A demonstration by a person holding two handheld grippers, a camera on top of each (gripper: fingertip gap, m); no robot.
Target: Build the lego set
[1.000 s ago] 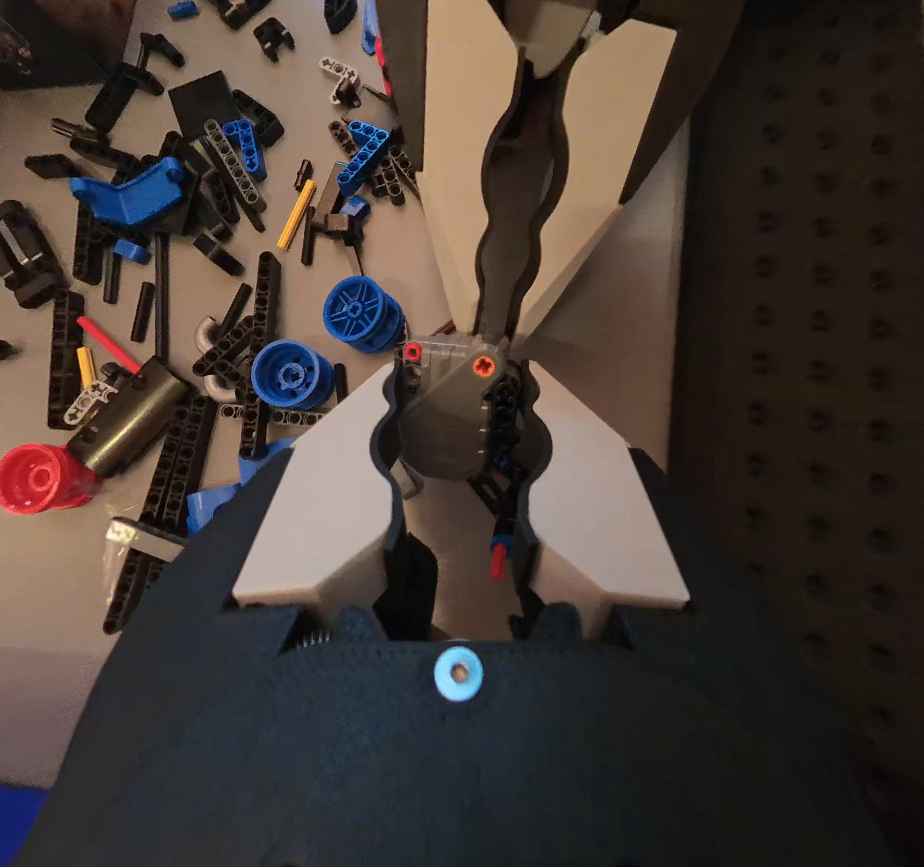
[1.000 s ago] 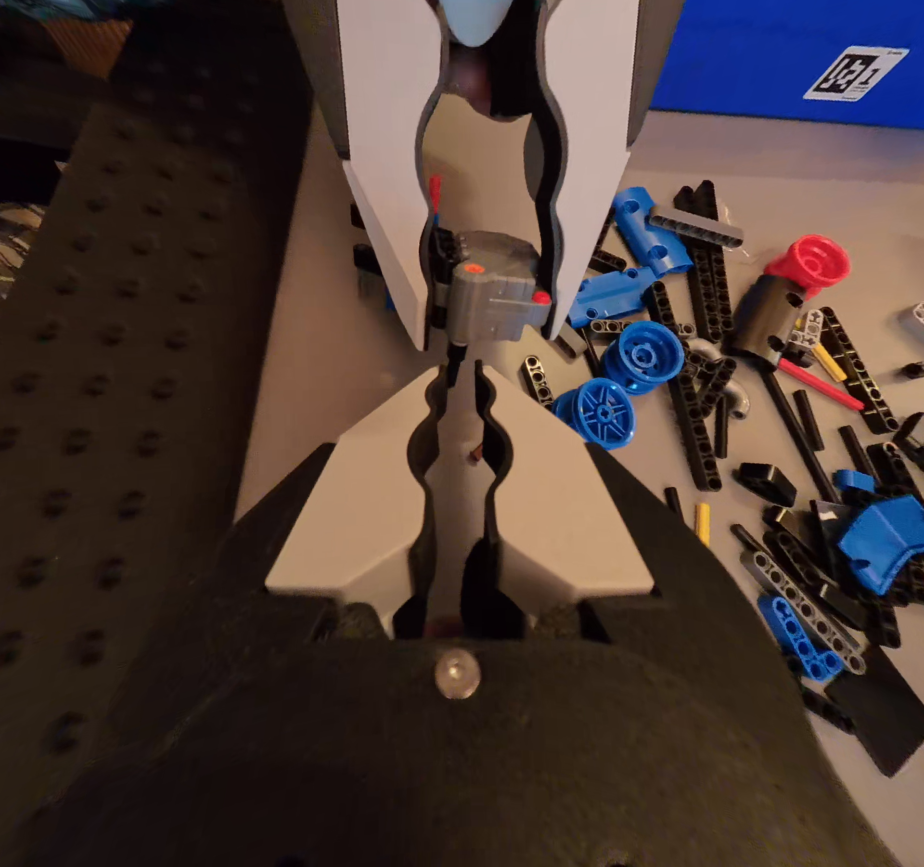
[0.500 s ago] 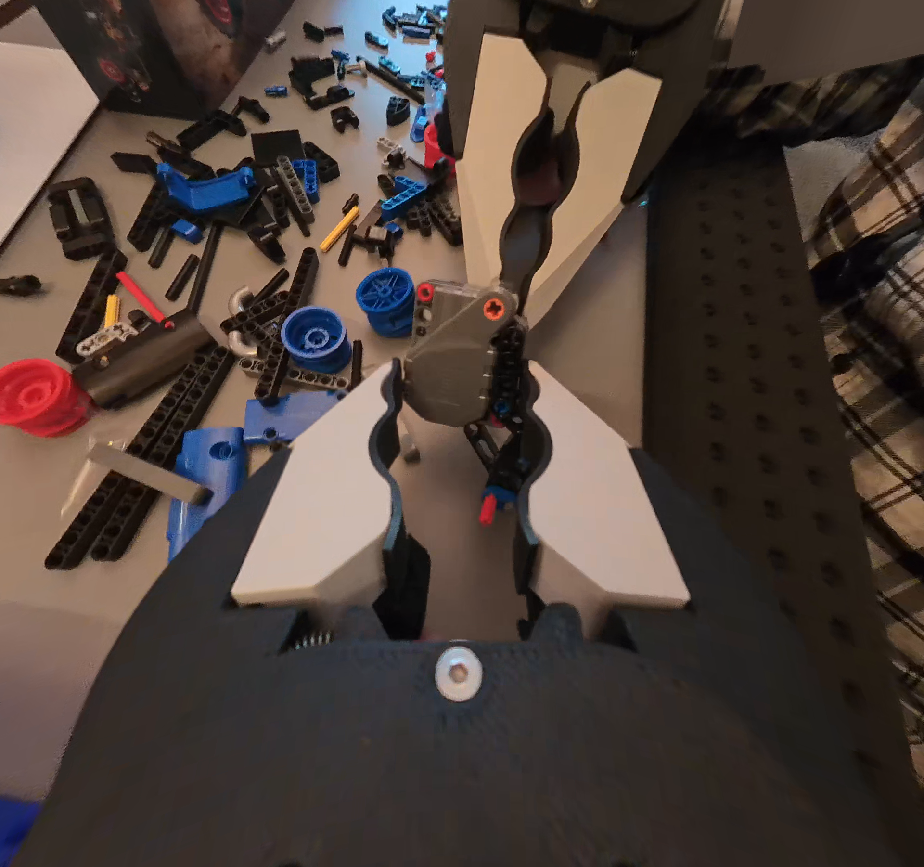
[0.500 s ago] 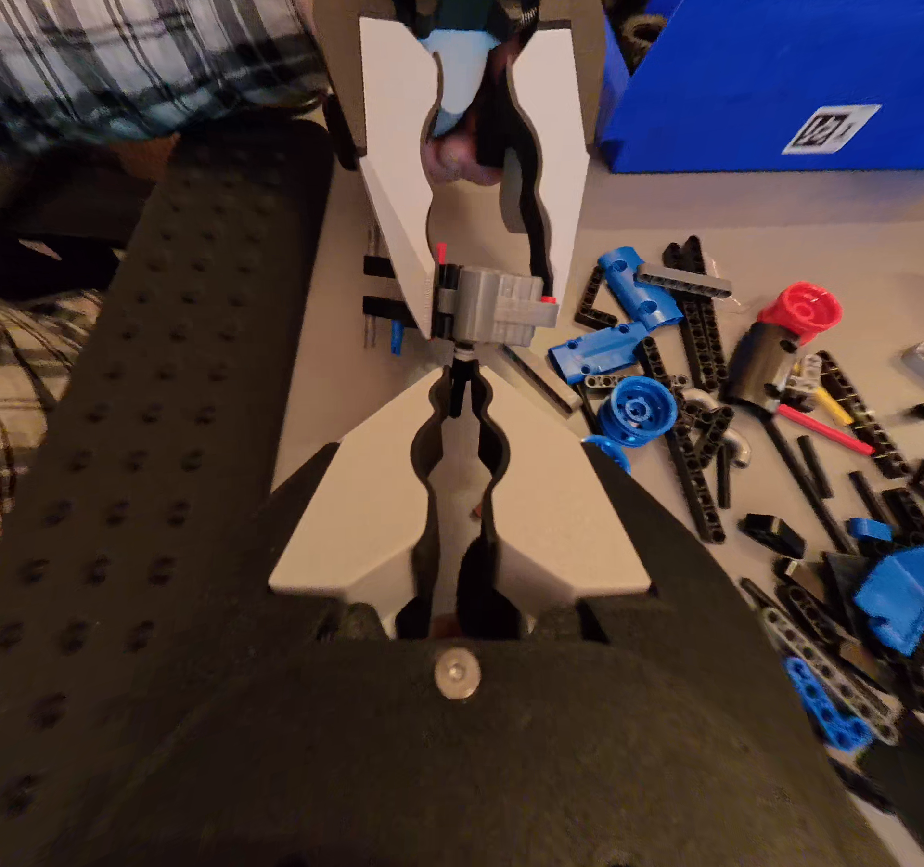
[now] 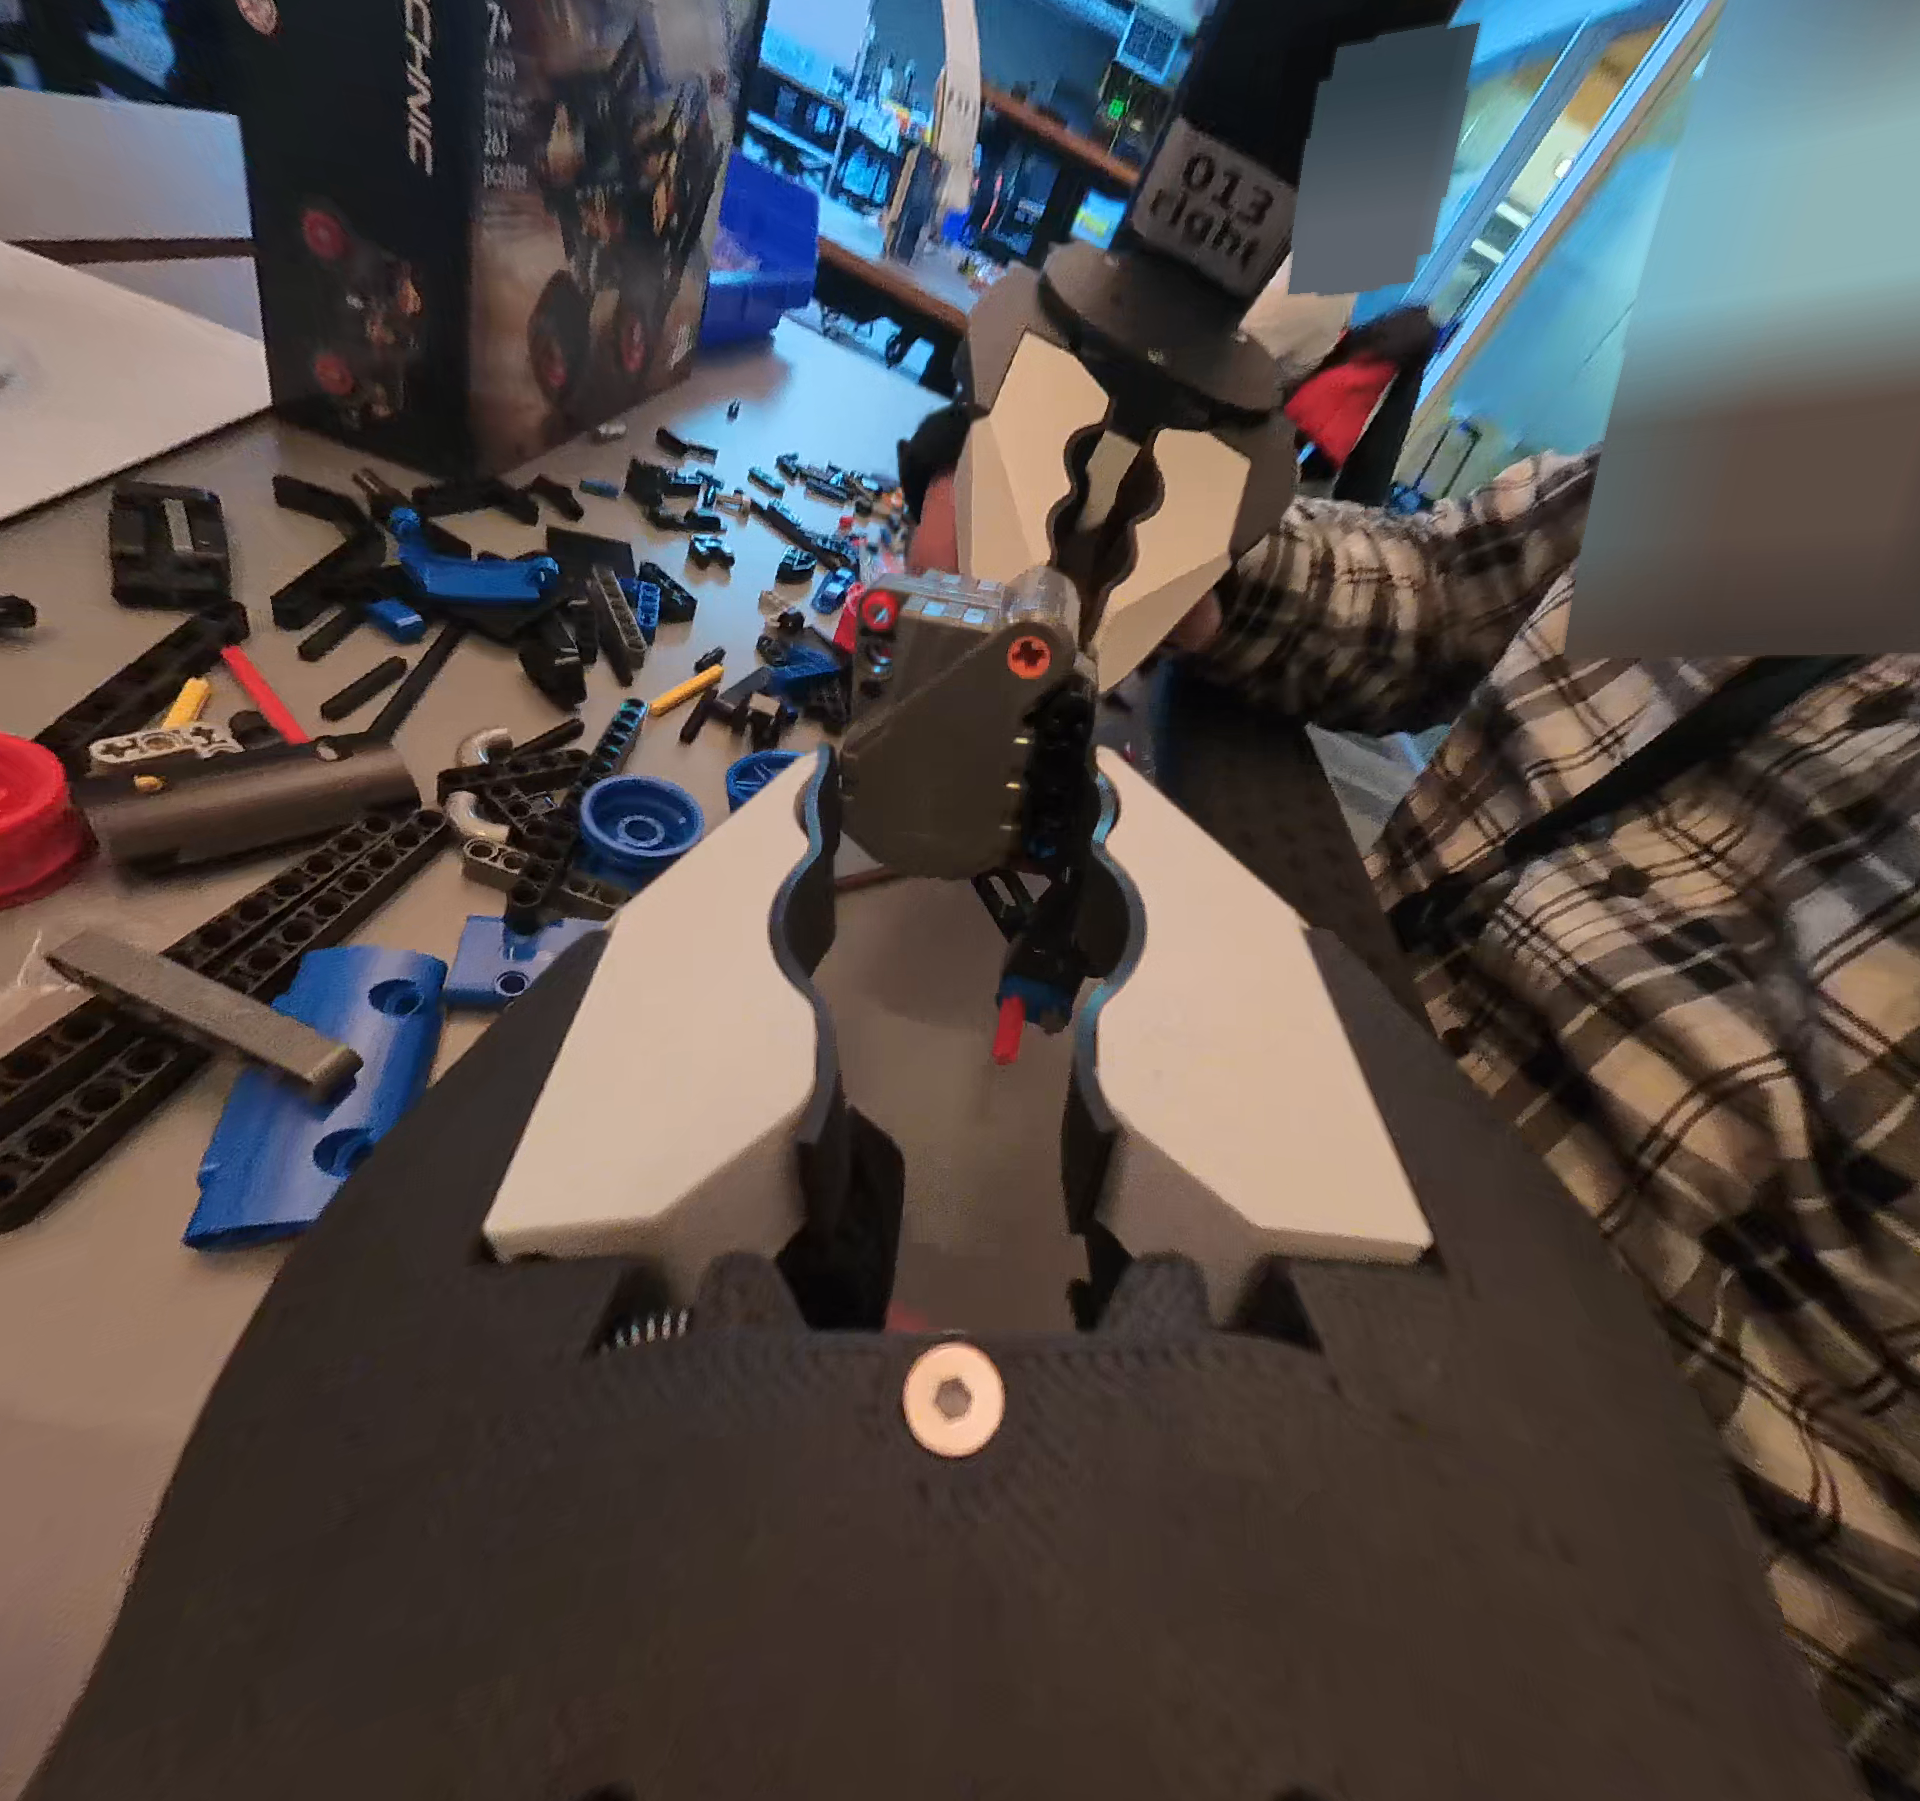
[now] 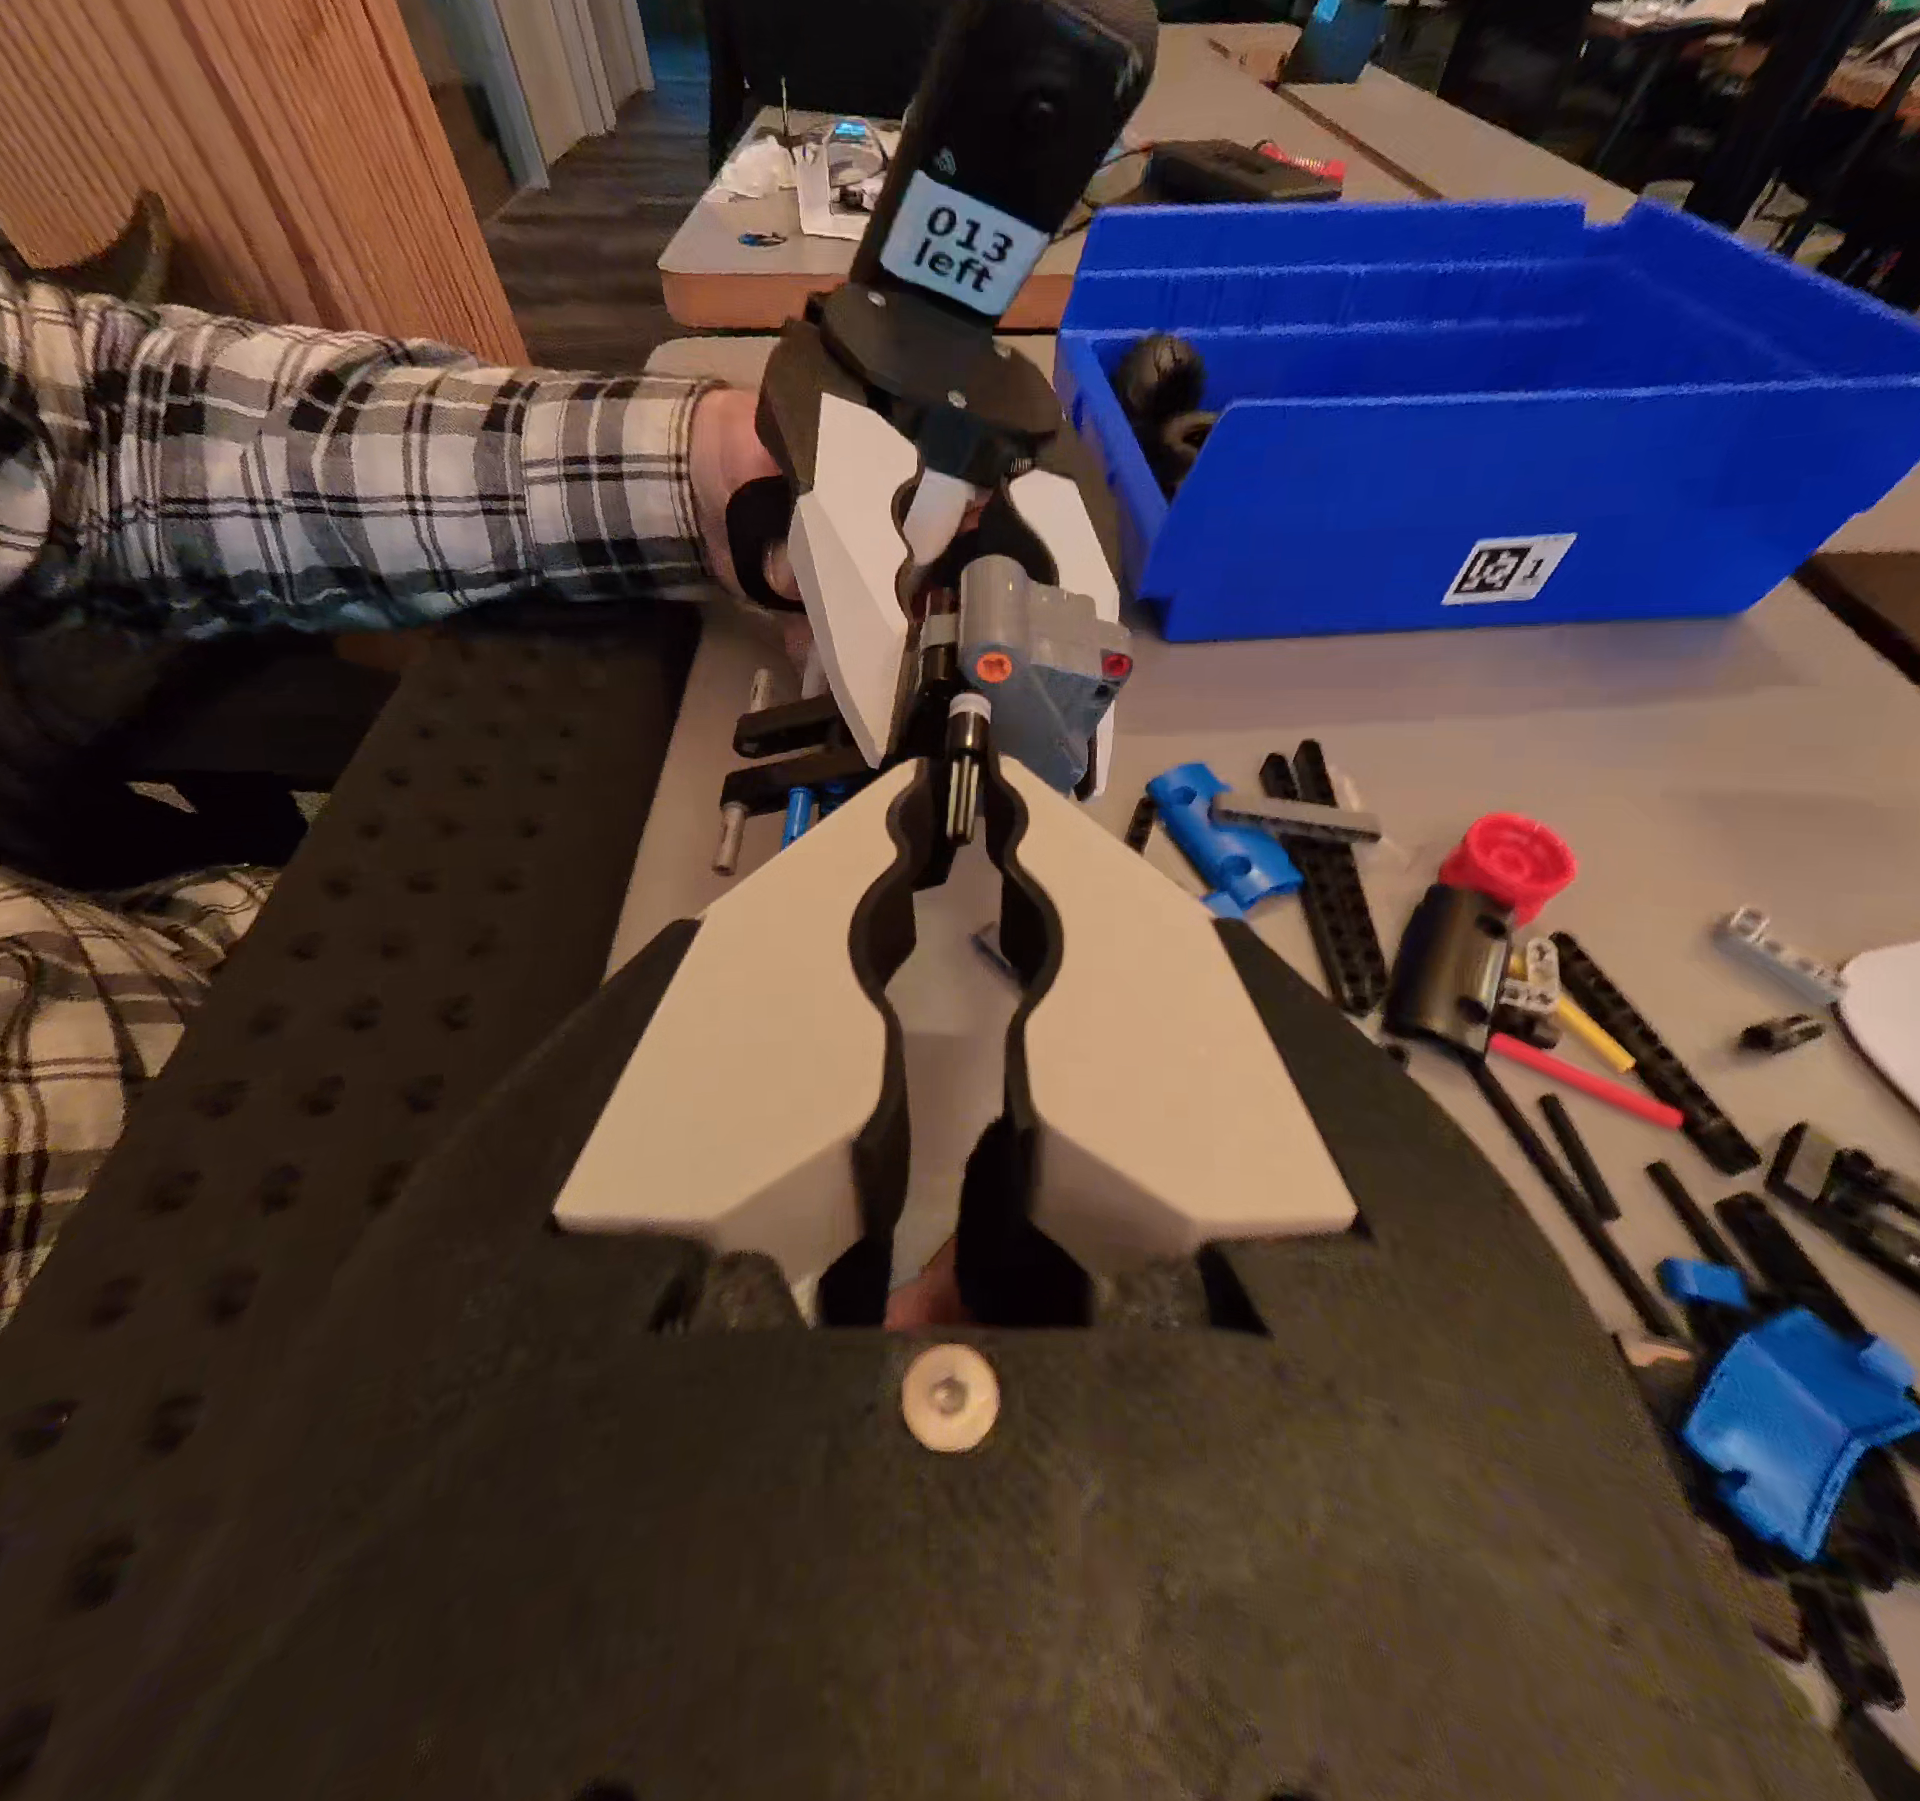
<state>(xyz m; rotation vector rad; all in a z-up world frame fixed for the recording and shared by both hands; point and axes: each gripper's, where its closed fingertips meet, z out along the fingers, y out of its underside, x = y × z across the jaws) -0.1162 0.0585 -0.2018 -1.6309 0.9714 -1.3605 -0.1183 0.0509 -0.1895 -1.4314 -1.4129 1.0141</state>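
My left gripper (image 5: 961, 795) is shut on a grey block assembly (image 5: 945, 743) with black beams and red and orange pins, held above the table. In the right wrist view the left gripper (image 6: 992, 712) holds the same assembly (image 6: 1039, 650) from behind. My right gripper (image 6: 956, 790) is shut on a thin black pin (image 6: 963, 764) that sticks out of the assembly's black side. In the left wrist view the right gripper (image 5: 1081, 624) meets the assembly's far top edge. A small red and blue pin (image 5: 1013, 1013) hangs under the assembly.
Loose black, blue and red parts cover the grey table (image 5: 727, 421), with a blue wheel (image 5: 634, 816) and a red hub (image 6: 1507, 863). The set's box (image 5: 468, 193) stands far left. A blue bin (image 6: 1455, 463) holds black tyres. A black perforated mat (image 6: 364, 920) and plaid sleeves lie alongside. Both grippers' tips are close together, under 4 cm apart. From the left gripper's tips to the blue wheel (image 5: 634, 816) is close to 8 cm.
Both grippers have lifted the assembly together and tilted up from looking down at the table toward level. The room, the box and the blue bin have come into view. Both grips are unchanged.
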